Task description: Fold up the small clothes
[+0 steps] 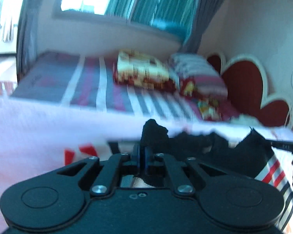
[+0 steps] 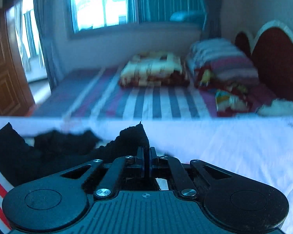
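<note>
Up close, both views look over a white cloth-covered worktop [image 2: 234, 152] toward a bed [image 2: 146, 101] with a purple, grey and white striped sheet. Beyond the bed, a window [image 2: 101, 5] with teal curtains lets in bright light; a red, white-trimmed headboard [image 2: 273, 62] stands at the bed's right end, and a wooden door [image 2: 5, 74] shows to its left. Much of both pictures is blurred.

The left gripper [image 1: 142, 152] has its fingers [image 1: 136, 156] pressed nearly together, pinching a bunched edge of a black garment [image 1: 185, 142]; the cloth sticks up above the tips. The right gripper [image 2: 146, 160] is likewise closed down on the same garment [image 2: 130, 138] — a peak of black fabric rises over its fingers [image 2: 140, 161]. Between the two grips the dark cloth sags in a ragged line, held just above the worktop's near part. A band of red, white and black stripes [image 1: 273, 175] hangs from it on the side toward the headboard in the left wrist view.

On the bed, a cream and red patterned folded blanket [image 2: 154, 70] lies near the middle — beside it, closer to the headboard, sits a stack of striped bedding [image 2: 222, 60]. A red mark [image 1: 82, 152] shows on the white cloth left of the left gripper.
</note>
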The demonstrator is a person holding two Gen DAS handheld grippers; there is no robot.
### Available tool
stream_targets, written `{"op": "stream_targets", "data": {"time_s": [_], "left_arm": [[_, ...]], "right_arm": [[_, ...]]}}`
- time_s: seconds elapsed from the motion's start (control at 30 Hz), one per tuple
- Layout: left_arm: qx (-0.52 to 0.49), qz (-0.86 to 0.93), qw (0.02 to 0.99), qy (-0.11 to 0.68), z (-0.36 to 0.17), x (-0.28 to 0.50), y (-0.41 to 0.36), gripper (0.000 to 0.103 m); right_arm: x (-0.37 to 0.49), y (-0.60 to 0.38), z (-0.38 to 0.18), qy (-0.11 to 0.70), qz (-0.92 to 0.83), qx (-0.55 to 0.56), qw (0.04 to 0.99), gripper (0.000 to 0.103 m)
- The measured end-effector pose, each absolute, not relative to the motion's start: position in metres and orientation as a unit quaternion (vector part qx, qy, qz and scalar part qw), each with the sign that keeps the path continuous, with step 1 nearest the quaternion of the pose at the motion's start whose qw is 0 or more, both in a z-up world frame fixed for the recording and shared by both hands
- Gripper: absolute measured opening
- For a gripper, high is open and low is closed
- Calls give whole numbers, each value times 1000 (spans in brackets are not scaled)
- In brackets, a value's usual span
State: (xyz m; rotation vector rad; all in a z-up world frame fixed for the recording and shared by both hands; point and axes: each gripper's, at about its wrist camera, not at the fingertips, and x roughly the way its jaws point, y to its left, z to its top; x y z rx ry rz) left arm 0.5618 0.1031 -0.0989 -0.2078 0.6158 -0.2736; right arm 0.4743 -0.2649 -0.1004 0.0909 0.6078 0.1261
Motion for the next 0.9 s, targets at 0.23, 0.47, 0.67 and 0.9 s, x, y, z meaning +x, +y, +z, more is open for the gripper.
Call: {"op": "stream_targets", "data": {"time_s": [0.23,0.47,0.67,0.9], "left_arm": [[-74,-94,927,354,-135,586,94,4],[-111,-79,927,348,-118,581,108,47],[-79,-168,932,310,-87,556,28,55],[50,-165,922,346,-125,540,-15,58]], "right_arm": [[500,-273,-140,363,18,62,930,3],[485,-270,-116,320,-18,46,946,68],[476,-191,-102,318,117,20,941,46],[474,-167,-125,356,122,-23,926,44]]}}
